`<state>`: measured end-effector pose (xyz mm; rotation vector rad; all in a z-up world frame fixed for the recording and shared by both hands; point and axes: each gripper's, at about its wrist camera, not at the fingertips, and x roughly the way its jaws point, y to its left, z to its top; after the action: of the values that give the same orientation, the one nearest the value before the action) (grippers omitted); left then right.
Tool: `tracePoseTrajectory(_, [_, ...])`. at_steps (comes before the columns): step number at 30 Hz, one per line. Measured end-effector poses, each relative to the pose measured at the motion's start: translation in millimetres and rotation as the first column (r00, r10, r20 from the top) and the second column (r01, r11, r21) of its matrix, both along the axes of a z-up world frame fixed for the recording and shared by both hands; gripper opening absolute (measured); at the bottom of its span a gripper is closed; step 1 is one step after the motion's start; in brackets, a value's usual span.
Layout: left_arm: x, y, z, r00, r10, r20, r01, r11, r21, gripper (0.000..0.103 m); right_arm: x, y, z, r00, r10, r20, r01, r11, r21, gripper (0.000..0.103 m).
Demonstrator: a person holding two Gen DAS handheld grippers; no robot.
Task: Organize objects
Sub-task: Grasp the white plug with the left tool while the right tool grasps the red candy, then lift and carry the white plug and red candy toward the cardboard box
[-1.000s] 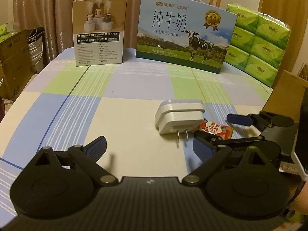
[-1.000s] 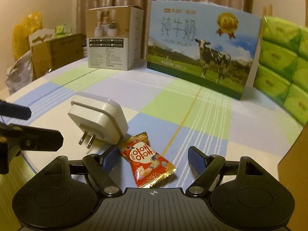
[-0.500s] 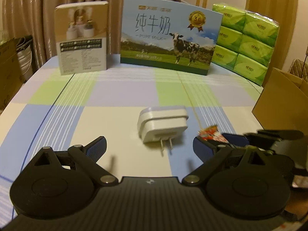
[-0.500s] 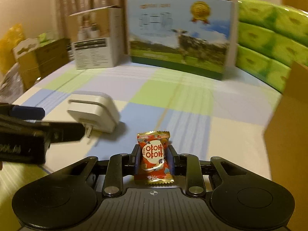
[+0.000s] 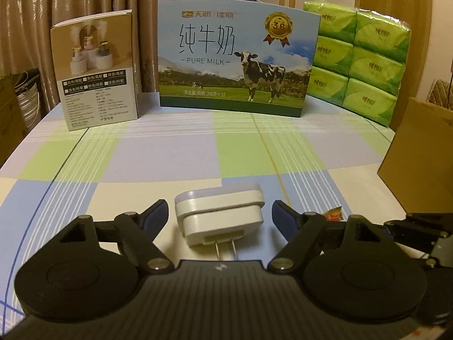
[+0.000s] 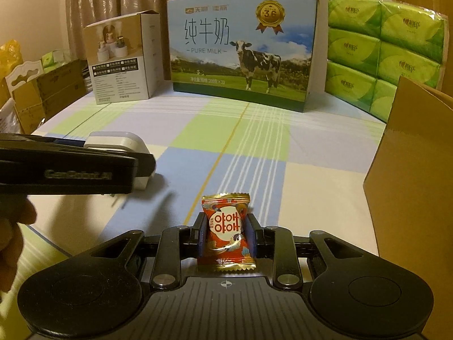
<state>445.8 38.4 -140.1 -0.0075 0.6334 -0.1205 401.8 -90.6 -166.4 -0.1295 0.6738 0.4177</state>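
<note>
Near the tabletop's front edge, the right tool is clenching a red foil-wrapped candy while the released left tool is straddling a white plastic plug adapter, likely needing closure next.

The right gripper was clamped on a red candy packet, held upright between its blue pads above the checked tablecloth. To the left, the left gripper reached in across a white plug adapter, hiding most of it. A milk carton box, a humidifier box and green tissue packs stood along the far edge, with a brown cardboard box at the right.
</note>
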Motion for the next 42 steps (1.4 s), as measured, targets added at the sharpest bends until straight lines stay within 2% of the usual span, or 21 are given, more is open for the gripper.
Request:
tracePoseTrajectory(2, [3.1,-1.1,-3.1,1.000,0.006,-0.001,-0.006,1.000,0.008,0.076,-0.7,-0.2,0.1,1.000,0.000,0.001,0.000,1.000,-0.001,0.025])
tracePoseTrajectory(6, [6.6,-0.3,-9.5,1.000,0.019,-0.016,-0.019,1.000,0.010,0.063,-1.4,-1.3,-0.3,1.000,-0.003,-0.001,0.003,1.000,0.006,0.025])
tracePoseTrajectory(15, [-11.3,7.6,-2.9,0.998,0.047,-0.038,-0.047,0.999,0.019,0.062,-5.3,-6.0,5.1,1.000,-0.016,-0.022,0.017,0.999,0.031,0.025])
tracePoseTrajectory(22, [-54.1,13.7,4.9,0.997,0.059,-0.058,-0.058,0.998,0.020,0.062,-22.6,-9.5,19.9,0.999,-0.013,-0.053,0.016,0.998,0.066,0.025])
tracePoseTrajectory(31, [-104.2,8.0,24.3,0.999,0.022,-0.035,-0.019,0.997,0.077,0.062,-61.0,-14.8,46.1,0.998,0.002,-0.057,0.004,0.994,0.109,0.025])
tracePoseTrajectory(36, [-127.9,3.1,38.5,0.999,0.016,-0.042,-0.012,0.996,0.088,0.062,-92.1,-22.9,62.2,0.999,0.001,-0.049,0.005,0.992,0.124,0.025])
tracePoseTrajectory(42, [-165.9,-0.7,62.0,0.998,0.007,-0.062,-0.003,0.998,0.064,0.062,-144.8,-37.1,87.0,0.999,-0.012,-0.037,0.017,0.992,0.125,0.025])
